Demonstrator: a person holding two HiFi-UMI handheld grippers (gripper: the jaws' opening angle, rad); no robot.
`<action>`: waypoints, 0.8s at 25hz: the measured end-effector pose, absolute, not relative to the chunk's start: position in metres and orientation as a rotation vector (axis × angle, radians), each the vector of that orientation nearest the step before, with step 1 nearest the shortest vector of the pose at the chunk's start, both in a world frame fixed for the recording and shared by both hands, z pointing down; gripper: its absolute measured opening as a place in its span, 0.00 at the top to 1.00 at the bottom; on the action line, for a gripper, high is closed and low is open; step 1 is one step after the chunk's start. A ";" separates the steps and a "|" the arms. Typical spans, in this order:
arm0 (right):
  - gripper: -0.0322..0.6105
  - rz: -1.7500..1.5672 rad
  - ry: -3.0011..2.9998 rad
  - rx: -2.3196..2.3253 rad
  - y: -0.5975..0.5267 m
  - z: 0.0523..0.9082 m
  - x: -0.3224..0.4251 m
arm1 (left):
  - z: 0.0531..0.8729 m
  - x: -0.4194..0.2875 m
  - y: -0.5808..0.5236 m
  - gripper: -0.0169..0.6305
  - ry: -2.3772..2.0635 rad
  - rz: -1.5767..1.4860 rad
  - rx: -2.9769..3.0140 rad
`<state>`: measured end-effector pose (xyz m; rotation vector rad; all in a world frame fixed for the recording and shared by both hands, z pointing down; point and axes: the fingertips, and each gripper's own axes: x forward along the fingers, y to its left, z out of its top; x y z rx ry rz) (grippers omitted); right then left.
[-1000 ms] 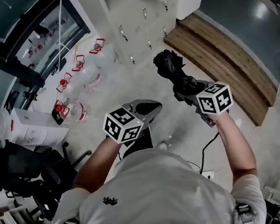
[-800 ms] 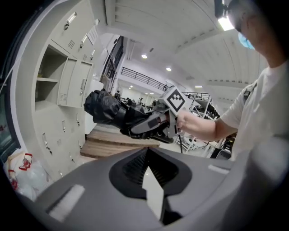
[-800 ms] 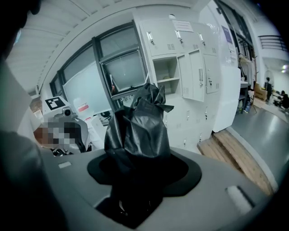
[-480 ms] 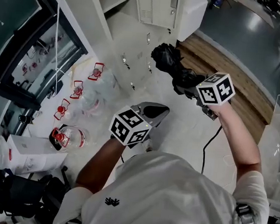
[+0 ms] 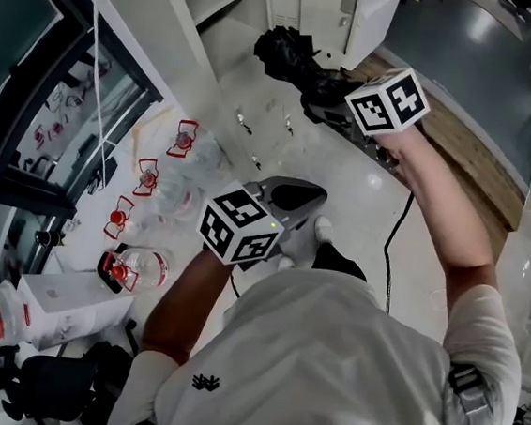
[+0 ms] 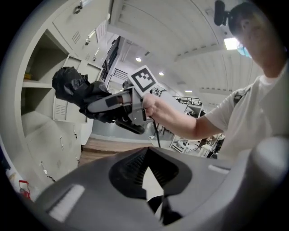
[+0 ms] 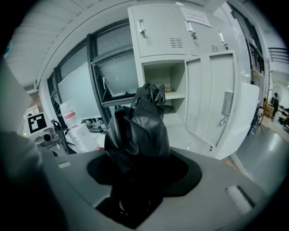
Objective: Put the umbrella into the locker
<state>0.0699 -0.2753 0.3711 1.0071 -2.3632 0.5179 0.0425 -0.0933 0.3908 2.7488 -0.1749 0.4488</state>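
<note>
A folded black umbrella (image 5: 287,53) sticks out of my right gripper (image 5: 327,95), whose jaws are shut around its lower part. In the right gripper view the umbrella (image 7: 137,131) rises from between the jaws and points at the open locker compartment (image 7: 165,81), still a little way off. My left gripper (image 5: 290,200) hangs lower and nearer to the body, its jaws shut with nothing between them. The left gripper view shows the umbrella (image 6: 74,88) held out in front of the open locker (image 6: 38,97).
White lockers (image 5: 316,5) fill the top of the head view; one door (image 7: 226,113) stands open to the right of the compartment. Water jugs with red handles (image 5: 147,176) and a white box (image 5: 58,303) lie at left. A wooden platform (image 5: 460,152) and a black cable (image 5: 396,249) are at right.
Both grippers have moved forward and up toward the lockers. The right one has carried the umbrella close to the open compartment; the left one trails behind it.
</note>
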 end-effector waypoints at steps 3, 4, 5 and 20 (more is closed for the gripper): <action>0.58 0.491 -2.378 0.982 -0.325 0.352 0.051 | 0.378 0.035 -0.122 0.89 -0.178 0.433 2.741; 0.58 0.484 -2.386 0.981 -0.334 0.353 0.049 | 0.382 0.036 -0.126 0.89 -0.188 0.436 2.741; 0.58 0.474 -2.396 0.983 -0.341 0.356 0.049 | 0.390 0.039 -0.129 0.89 -0.197 0.439 2.741; 0.58 0.326 -2.439 0.817 -0.512 0.319 -0.002 | 0.367 0.065 -0.256 0.89 -0.384 0.459 2.768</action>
